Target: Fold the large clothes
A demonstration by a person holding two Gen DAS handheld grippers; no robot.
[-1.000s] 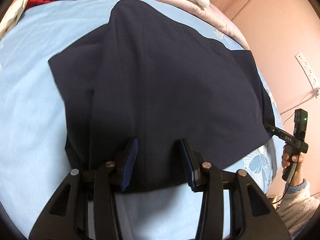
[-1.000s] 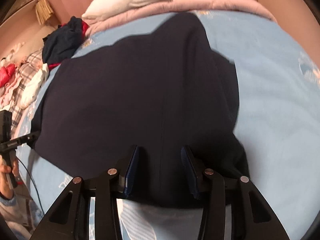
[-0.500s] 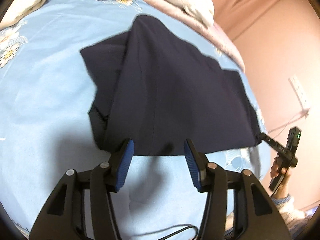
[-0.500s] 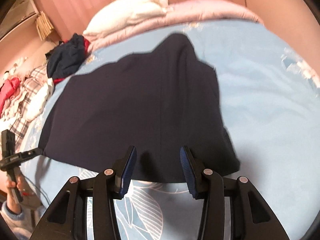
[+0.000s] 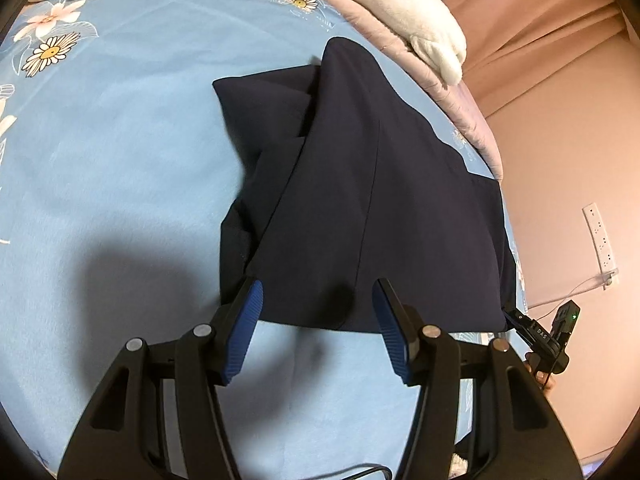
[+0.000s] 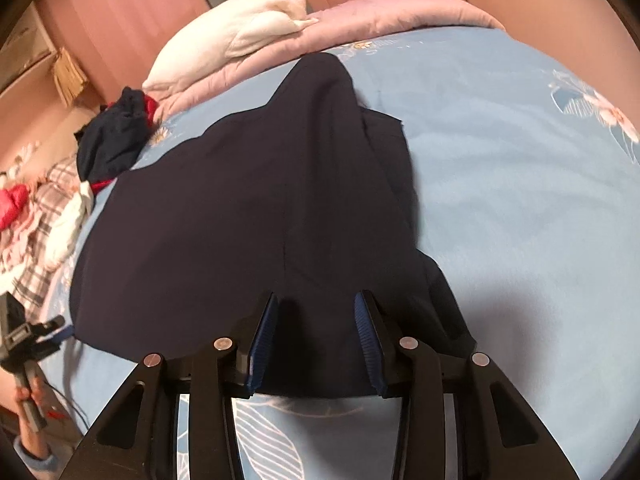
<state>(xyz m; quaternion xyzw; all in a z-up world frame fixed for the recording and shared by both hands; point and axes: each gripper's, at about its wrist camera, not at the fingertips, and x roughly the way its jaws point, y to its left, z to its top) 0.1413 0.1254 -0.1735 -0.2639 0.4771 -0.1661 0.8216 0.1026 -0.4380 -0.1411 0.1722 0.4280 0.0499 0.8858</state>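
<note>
Two grippers — left gripper [image 5: 316,312], right gripper [image 6: 316,332] — spread wide, over navy garment [image 5: 380,200]

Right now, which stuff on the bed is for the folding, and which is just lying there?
For the folding:
- dark navy garment, spread on the blue bedsheet
- left hand-held gripper, open
- right hand-held gripper, open over the garment's near edge

Just lying about:
- white pillow
- pink quilt
- pile of crumpled clothes
- plaid cloth
</note>
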